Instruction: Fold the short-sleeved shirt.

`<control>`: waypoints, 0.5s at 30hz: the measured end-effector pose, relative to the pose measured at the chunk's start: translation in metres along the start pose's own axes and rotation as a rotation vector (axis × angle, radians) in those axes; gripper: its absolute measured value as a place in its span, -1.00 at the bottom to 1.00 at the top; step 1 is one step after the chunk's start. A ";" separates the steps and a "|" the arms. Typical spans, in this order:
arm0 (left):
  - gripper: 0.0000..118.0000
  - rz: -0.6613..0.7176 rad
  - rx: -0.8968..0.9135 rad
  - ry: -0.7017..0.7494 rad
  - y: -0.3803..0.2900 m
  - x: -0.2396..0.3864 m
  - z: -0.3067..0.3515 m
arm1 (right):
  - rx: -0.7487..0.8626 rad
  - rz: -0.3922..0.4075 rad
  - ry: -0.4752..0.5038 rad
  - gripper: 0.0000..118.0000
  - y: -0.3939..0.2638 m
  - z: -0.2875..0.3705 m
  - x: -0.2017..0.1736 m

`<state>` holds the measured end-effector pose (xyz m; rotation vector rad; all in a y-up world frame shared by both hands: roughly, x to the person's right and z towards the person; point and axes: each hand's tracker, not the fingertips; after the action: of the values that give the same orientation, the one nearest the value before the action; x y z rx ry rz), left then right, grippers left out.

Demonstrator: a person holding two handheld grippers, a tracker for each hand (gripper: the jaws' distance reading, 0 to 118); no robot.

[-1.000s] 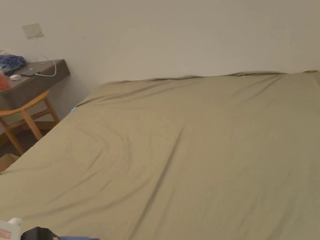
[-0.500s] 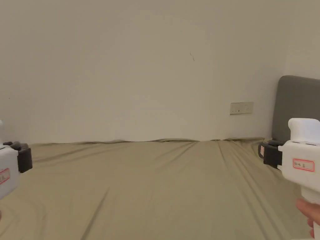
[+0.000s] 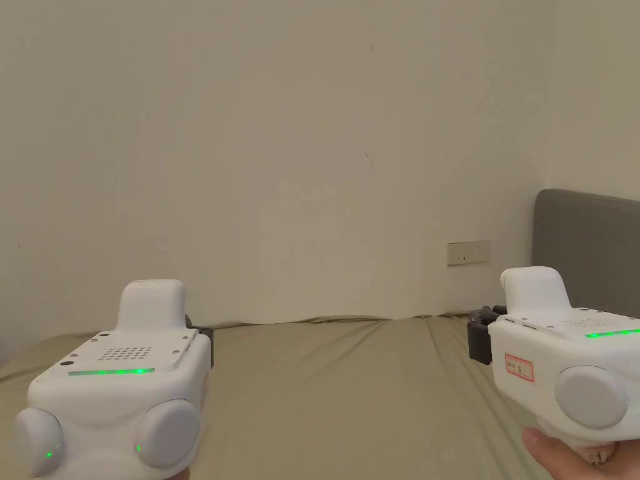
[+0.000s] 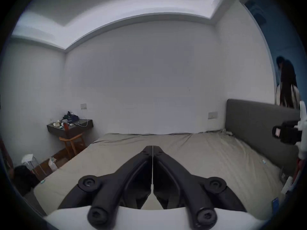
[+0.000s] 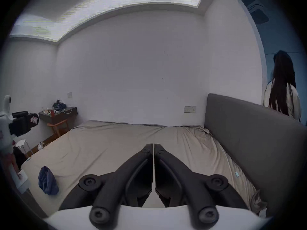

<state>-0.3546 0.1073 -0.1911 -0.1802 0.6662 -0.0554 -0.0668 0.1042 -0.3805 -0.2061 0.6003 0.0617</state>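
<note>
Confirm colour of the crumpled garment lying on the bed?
Dark blue, plain as far as shows. The crumpled garment shows best in the right gripper view, near the bed's edge.

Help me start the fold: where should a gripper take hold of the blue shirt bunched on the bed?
Probably the raised top of the blue shirt, coming from above with the left gripper, which is nearer. It lies crumpled, no hem or sleeve discernible.

Left gripper [image 3: 199, 340] housing showing smooth glossy white plastic; jaws looking matt black. Bed [image 3: 350, 387] sheet lying as soft wrinkled olive cloth; headboard [image 3: 587, 250] appearing matt grey fabric.
</note>
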 end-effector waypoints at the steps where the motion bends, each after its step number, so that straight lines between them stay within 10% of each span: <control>1: -0.99 0.012 -0.004 -0.006 0.001 0.000 0.001 | -0.006 -0.003 0.001 -0.93 0.000 0.000 -0.001; 15: -0.99 0.091 -0.007 -0.020 0.010 -0.013 0.005 | 0.025 -0.026 -0.078 -0.93 0.006 0.007 0.003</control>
<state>-0.3619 0.1195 -0.1806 -0.1566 0.6538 0.0361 -0.0613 0.1117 -0.3781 -0.1865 0.5207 0.0374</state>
